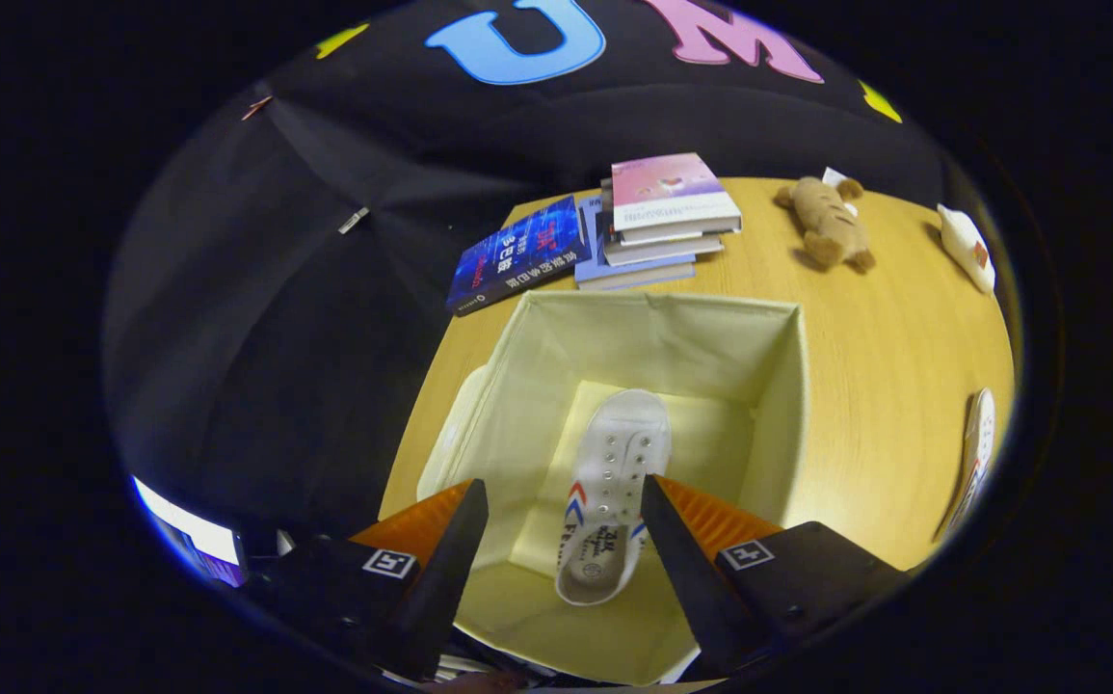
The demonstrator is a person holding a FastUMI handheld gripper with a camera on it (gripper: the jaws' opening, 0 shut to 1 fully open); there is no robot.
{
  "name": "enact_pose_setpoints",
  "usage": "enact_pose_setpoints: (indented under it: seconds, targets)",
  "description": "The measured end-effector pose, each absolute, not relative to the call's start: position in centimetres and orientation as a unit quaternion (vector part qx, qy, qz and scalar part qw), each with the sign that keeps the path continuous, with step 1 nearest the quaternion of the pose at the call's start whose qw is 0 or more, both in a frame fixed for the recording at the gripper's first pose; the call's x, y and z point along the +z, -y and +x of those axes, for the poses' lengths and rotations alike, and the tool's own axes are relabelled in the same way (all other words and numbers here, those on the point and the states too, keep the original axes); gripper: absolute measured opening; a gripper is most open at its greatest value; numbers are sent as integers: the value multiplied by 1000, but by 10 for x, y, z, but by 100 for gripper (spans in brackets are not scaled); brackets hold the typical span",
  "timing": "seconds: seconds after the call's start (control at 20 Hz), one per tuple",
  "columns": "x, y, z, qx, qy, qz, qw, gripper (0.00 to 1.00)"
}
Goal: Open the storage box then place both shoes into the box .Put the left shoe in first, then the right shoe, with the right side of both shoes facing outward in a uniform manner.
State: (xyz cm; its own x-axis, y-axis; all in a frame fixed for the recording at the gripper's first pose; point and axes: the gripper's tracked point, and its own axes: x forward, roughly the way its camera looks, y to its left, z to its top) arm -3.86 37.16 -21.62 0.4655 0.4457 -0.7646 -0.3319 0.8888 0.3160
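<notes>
Jaws stand apart, gripping nothing, as we hover our gripper [564, 493] over the open storage box [556, 333]; one white shoe [614, 463] lies inside, another shoe [978, 448] beside it on the counter [888, 347].

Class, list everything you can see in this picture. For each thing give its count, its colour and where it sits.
storage box: one, cream, open, on the table just ahead of the fingers
shoe in box: one, white with red and blue marks, on the box floor
second shoe: one, white, on the table beyond the box's side
books: about four, blue and pink covers, behind the box
plush toy: one, brown, beside the books
small toy: one, white, past the plush toy
table: one, light wood
hand-held gripper: one, fingers apart above the box, holding nothing
</notes>
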Motion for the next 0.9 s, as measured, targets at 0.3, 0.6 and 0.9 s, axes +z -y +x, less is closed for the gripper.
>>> enact_pose_setpoints:
  seconds: [0.3,0.6,0.9]
  targets:
    - [-173,-260,-34,221,-396,-15,891,99]
    - [-163,-162,-32,184,-386,-15,904,99]
    - [-189,-53,-29,130,-395,-32,909,99]
